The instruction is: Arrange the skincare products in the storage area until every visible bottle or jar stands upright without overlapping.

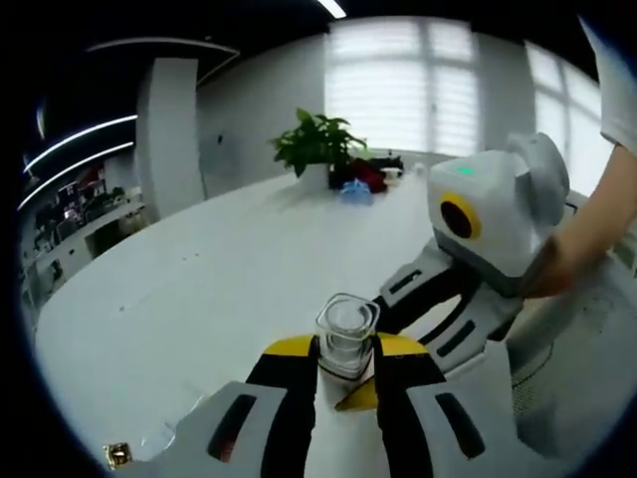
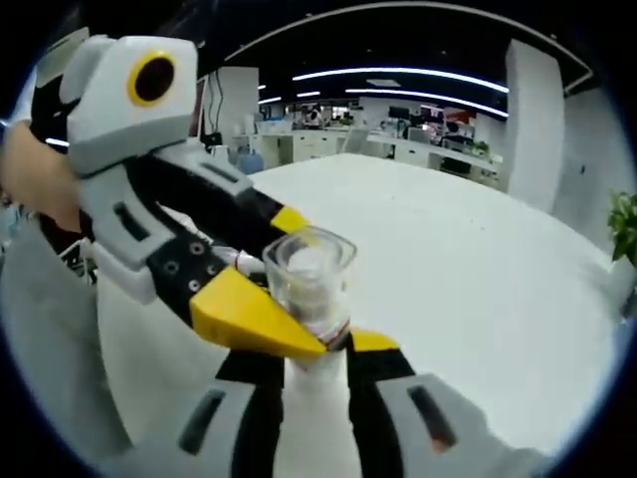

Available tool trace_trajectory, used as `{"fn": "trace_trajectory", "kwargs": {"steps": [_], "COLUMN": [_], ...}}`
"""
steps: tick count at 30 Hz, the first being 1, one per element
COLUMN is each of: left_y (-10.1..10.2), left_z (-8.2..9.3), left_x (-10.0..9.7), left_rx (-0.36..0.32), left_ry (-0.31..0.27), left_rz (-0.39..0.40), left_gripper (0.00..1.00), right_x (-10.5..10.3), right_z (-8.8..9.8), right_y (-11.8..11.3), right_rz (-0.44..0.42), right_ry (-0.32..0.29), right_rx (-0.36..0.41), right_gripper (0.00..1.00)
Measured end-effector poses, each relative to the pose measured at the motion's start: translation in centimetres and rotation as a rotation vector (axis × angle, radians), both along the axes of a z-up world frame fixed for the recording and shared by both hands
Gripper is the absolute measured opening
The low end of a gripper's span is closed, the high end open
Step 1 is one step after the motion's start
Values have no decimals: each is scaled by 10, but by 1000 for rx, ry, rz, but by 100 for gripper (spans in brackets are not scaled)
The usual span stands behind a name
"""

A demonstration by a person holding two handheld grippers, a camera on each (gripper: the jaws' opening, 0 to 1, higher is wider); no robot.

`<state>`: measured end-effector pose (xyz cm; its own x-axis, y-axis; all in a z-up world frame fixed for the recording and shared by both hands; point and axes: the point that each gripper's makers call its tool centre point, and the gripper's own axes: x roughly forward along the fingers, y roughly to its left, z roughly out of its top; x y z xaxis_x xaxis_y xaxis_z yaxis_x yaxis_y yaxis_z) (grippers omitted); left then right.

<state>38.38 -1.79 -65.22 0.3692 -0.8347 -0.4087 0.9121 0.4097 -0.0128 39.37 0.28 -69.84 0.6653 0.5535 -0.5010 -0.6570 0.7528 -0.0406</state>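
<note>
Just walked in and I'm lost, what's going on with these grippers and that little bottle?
A person is working two hand-held grippers over a white table. The left hand-held gripper and the right hand-held gripper both close on one small clear bottle with a square transparent cap, holding it upright between them. A potted plant stands at the far edge.

**Around my grippers: the room and the table**

Ahead of my left gripper I see a broad white table (image 1: 229,289) running away from the jaws. At its far end stands a green potted plant (image 1: 317,141), with a blue item (image 1: 355,192) and a dark red one (image 1: 370,176) just right of it. Bright blinded windows (image 1: 418,85) lie beyond. Ahead of my right gripper, office desks (image 2: 398,144) sit under ceiling light strips (image 2: 398,72), with a white pillar (image 2: 537,119) to the right.
</note>
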Motion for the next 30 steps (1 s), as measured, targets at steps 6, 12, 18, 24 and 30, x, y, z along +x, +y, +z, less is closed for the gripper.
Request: {"fn": "trace_trajectory", "kwargs": {"steps": [6, 12, 18, 24, 30], "left_y": [2, 6, 12, 15, 16], "left_z": [-2, -2, -7, -7, -6], "left_x": [5, 6, 6, 8, 8], "left_rx": [-3, -6, -4, 4, 2], "left_ry": [6, 11, 32, 31, 37], "left_rz": [2, 10, 25, 32, 36], "left_gripper": [19, 19, 20, 23, 25], "right_x": [5, 6, 5, 4, 4], "right_z": [-2, -2, -3, -3, -2], "right_y": [2, 5, 13, 17, 19], "right_rz": [2, 11, 33, 66, 70], "right_ry": [-1, 7, 4, 8, 1], "right_rx": [-5, 5, 7, 2, 13], "right_gripper": [23, 23, 24, 24, 30]}}
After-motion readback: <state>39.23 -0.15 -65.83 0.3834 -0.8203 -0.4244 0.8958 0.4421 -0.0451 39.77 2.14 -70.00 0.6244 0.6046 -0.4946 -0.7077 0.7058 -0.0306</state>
